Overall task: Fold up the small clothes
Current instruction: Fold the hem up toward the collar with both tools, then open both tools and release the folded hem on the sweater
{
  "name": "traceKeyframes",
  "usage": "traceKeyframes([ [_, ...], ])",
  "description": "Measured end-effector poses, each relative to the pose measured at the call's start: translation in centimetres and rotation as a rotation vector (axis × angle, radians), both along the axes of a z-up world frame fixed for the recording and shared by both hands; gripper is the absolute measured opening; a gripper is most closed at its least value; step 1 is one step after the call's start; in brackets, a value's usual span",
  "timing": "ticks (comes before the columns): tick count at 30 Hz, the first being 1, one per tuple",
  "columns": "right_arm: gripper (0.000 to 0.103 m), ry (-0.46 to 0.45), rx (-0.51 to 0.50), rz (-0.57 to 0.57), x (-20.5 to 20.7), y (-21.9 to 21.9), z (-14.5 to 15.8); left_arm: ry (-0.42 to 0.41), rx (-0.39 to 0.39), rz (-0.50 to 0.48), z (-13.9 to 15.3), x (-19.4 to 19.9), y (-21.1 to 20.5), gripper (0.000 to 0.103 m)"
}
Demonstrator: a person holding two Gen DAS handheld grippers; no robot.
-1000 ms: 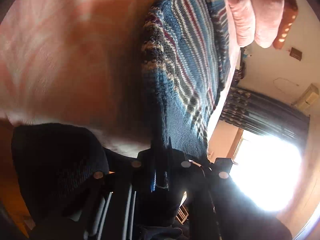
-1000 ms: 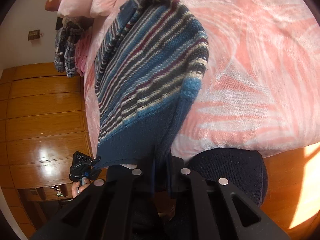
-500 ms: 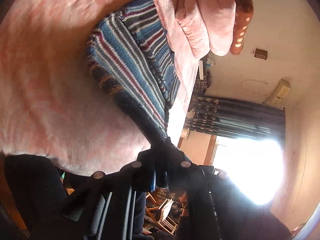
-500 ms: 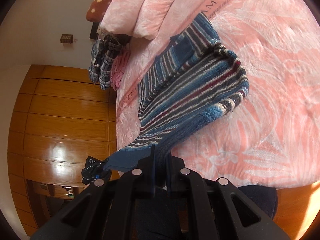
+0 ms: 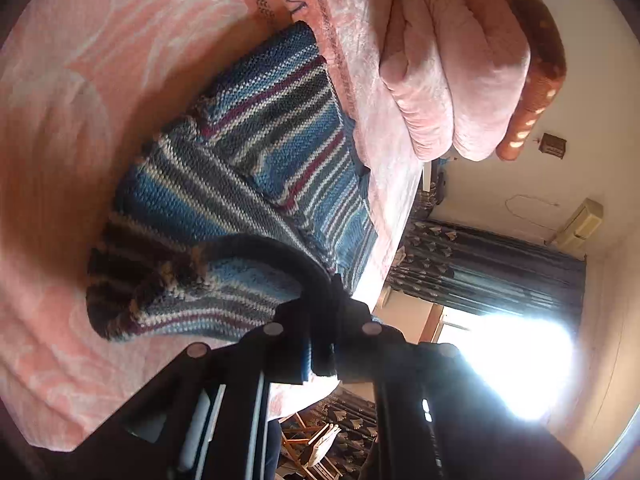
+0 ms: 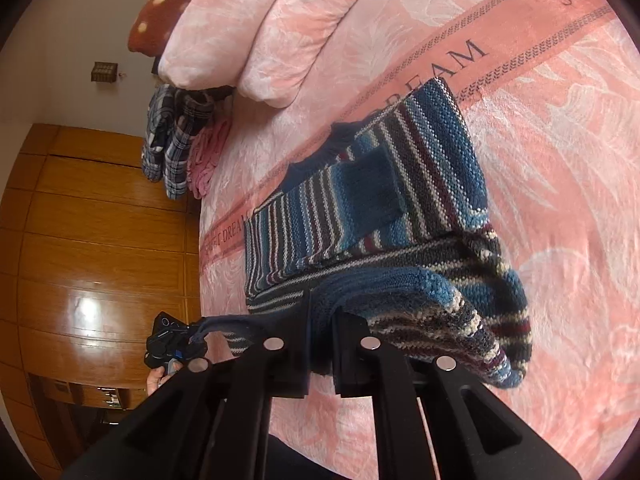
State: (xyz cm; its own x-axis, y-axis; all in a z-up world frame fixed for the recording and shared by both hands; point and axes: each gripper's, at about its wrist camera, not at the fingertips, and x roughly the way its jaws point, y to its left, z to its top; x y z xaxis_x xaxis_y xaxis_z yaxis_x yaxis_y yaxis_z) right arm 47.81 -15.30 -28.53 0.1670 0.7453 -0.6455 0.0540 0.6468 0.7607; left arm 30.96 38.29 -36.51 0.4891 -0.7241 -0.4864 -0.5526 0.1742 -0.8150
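I held the blue, white and maroon striped knitted sweater (image 5: 256, 184) by its dark ribbed hem, one gripper at each corner. My left gripper (image 5: 322, 332) was clamped narrow on the hem, the dark edge pinched between its black fingers (image 5: 352, 344). My right gripper (image 6: 320, 340) was likewise closed tight on the knit, with a thick fold of blue wool bulging up between its fingers (image 6: 292, 344). In the right wrist view, my left gripper (image 6: 172, 342) showed off to the left, beyond the bed's edge, with the hem stretched across to it.

The sweater lay on the pink plush bedspread with pale leaf patterns (image 6: 560, 160), its far part flat, with the neckline towards the far side, near a printed band of lettering (image 6: 460, 60). The near part was lifted and doubled over, hanging from my grippers in a loose fold.

Further off, rolled pink quilts (image 6: 280, 28) rested against a brown pillow with pale dots (image 6: 156, 12). A blue checked garment (image 6: 172, 136) hung at the left side of the bed, beside glossy wooden wardrobe panels (image 6: 100, 260).
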Motion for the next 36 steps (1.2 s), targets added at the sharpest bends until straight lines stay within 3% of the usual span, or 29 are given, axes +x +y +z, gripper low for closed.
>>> traceKeyframes([
  [8,0.009,0.106,-0.038,-0.040,6.2,1.0,-7.9,0.086,0.096,-0.068,-5.1,7.4,0.6,0.010],
  [10,0.017,0.132,-0.032,-0.062,7.0,0.6,-9.2,0.073,0.109,-0.081,-5.4,8.1,0.6,0.017],
  [11,0.024,0.136,-0.019,-0.068,7.2,0.4,-9.3,0.053,0.112,-0.076,-5.2,8.1,0.8,0.026],
  [12,0.026,0.126,-0.006,-0.068,7.3,0.1,-9.0,0.019,0.122,-0.063,-4.6,7.9,1.1,0.040],
  [14,0.032,0.073,-0.019,-0.044,7.3,-0.2,-7.7,-0.044,0.193,-0.039,-2.9,7.2,2.0,0.054],
  [15,0.034,0.041,-0.029,-0.028,7.3,-0.4,-7.0,-0.081,0.224,-0.036,-2.0,7.0,2.3,0.055],
  [19,0.034,-0.039,-0.092,0.044,7.9,-0.6,-5.3,-0.154,0.328,-0.115,-0.3,7.4,2.6,0.055],
  [21,0.044,-0.058,-0.108,0.078,8.3,-0.3,-5.3,-0.154,0.379,-0.167,-0.2,8.5,2.2,0.055],
  [24,0.047,-0.089,-0.169,0.141,8.8,0.7,-5.7,-0.143,0.432,-0.250,-1.0,10.0,1.2,0.056],
  [32,0.048,-0.050,-0.258,0.269,9.6,3.6,-9.2,-0.072,0.493,-0.422,-4.5,13.1,-0.8,0.057],
  [34,0.048,-0.044,-0.244,0.271,9.6,3.6,-9.5,-0.074,0.483,-0.443,-4.7,13.2,-1.0,0.052],
  [35,0.048,-0.047,-0.242,0.271,9.5,3.6,-9.5,-0.083,0.476,-0.458,-4.6,13.0,-1.3,0.038],
  [36,0.044,-0.048,-0.241,0.273,9.4,3.5,-9.5,-0.089,0.481,-0.475,-4.5,13.0,-1.6,0.016],
])
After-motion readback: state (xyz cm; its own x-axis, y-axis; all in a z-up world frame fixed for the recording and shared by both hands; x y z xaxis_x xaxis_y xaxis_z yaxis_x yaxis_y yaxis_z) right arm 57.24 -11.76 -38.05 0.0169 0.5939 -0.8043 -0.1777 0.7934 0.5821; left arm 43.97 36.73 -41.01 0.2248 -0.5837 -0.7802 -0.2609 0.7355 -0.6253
